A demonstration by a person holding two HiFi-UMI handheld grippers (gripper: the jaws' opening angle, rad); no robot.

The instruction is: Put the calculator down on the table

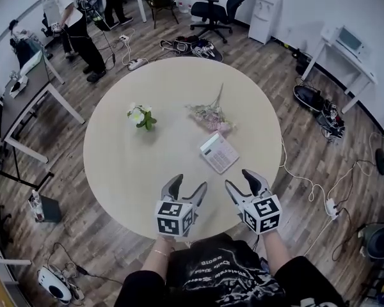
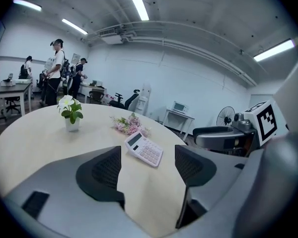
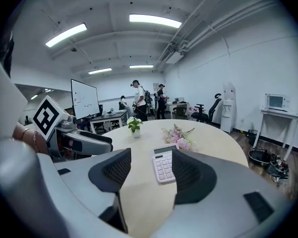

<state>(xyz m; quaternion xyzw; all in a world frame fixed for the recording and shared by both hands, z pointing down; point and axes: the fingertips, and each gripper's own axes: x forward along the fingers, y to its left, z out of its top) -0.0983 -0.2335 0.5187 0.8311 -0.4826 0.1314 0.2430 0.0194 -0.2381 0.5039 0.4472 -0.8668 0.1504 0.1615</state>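
A pink-and-white calculator lies flat on the round beige table, right of centre; it also shows in the left gripper view as the calculator and in the right gripper view as the calculator. My left gripper hovers open near the table's front edge, nothing between its jaws. My right gripper is open too, just short of the calculator and apart from it. The left gripper and right gripper both frame bare tabletop between their pads.
A small vase of white flowers stands left of centre. A pink flower bunch lies just beyond the calculator. Around the table are desks, office chairs, floor cables and people at the back left.
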